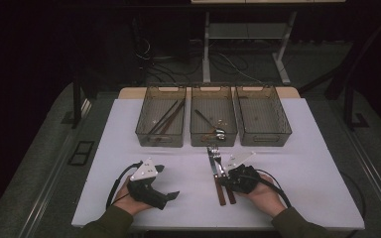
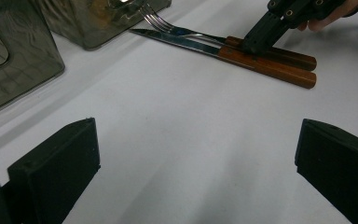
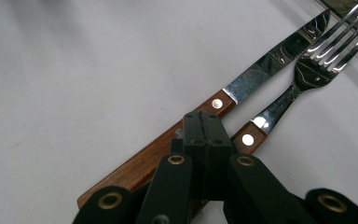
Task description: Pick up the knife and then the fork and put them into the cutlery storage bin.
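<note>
Right gripper (image 1: pixel 226 173), jaws clenched together with nothing between them, sits with its tips over the wooden handles of the knife (image 1: pixel 215 173) and fork (image 1: pixel 222 173), which lie side by side on the white table (image 1: pixel 302 163) just near of the middle bin (image 1: pixel 213 123); whether the tips touch the handles cannot be told. Left gripper (image 1: pixel 166 181) rests on the table at near left, jaws released and wide apart, well clear of the cutlery. Far side: left bin (image 1: pixel 161 121) holds chopsticks (image 1: pixel 167 118), middle bin a spoon (image 1: pixel 211 125).
</note>
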The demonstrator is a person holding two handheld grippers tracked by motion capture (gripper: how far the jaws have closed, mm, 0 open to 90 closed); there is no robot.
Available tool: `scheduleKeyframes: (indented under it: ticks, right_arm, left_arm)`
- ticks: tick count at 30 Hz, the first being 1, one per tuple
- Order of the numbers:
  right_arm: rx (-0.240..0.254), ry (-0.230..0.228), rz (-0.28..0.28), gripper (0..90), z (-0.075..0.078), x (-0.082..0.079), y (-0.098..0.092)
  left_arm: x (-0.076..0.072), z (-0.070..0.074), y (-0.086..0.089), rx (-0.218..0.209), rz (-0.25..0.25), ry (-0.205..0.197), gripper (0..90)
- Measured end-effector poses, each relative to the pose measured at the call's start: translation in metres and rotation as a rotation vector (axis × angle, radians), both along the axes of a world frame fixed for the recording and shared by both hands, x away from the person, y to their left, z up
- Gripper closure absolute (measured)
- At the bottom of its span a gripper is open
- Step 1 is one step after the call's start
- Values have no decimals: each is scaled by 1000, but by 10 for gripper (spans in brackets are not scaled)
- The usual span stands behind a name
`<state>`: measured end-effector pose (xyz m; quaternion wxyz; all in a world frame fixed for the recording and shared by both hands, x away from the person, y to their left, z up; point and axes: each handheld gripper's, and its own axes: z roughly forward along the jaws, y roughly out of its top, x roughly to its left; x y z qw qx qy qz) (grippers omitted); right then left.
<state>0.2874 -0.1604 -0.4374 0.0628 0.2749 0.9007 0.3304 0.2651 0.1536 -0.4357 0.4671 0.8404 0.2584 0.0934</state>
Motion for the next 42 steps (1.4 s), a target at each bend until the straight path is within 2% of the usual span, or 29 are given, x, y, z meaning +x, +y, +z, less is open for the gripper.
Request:
scheduleKeyframes:
  ticks: [4,8,24,42]
  right_arm:
    - [-43,-15,-20,900,-3,0,1]
    - [-36,-8,-26,900,-3,1,-1]
    - [-71,-34,-73,900,-2,5,-12]
    - [-80,-36,-93,900,-2,11,-21]
  left_arm:
    - [0,0,0,0,0,0,0]
    - [0,0,0,1,0,0,0]
    - [0,0,0,-1,0,1,0]
    - [0,0,0,0,-1,1,0]
